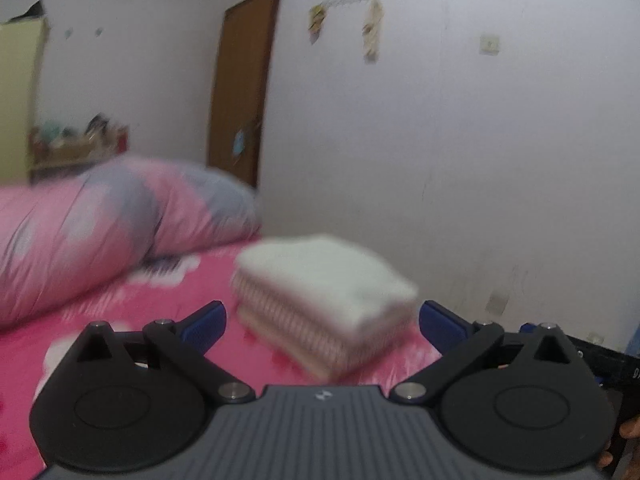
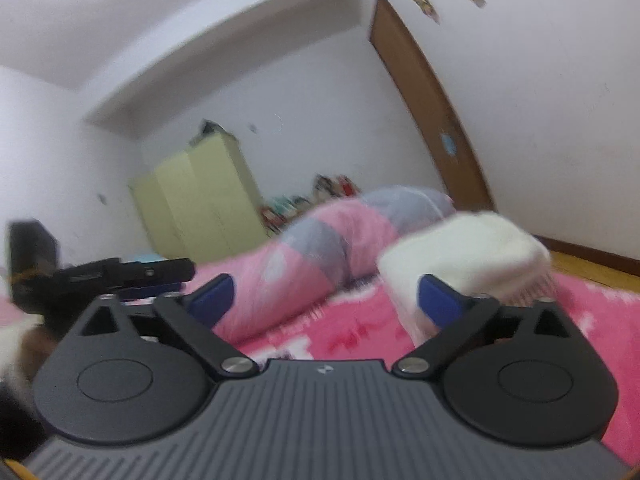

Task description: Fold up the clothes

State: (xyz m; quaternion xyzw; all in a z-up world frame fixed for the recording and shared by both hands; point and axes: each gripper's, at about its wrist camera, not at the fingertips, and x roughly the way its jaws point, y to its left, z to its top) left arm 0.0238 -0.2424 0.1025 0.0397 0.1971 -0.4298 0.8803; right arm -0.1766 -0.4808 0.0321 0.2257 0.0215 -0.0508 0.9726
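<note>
Folded stack (image 1: 324, 304) — soft, light, ahead of left claw (image 1: 322, 322); lift from beneath. Both claws wide, empty — right claw (image 2: 324, 300).

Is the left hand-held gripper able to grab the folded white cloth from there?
Probably yes: the left hand-held gripper is open, the cloth lies straight ahead on the bed, nothing between.

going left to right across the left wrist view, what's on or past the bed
yellow-green wardrobe → cluttered shelf → pink and grey duvet → brown door → folded white clothes → wall switch
</note>
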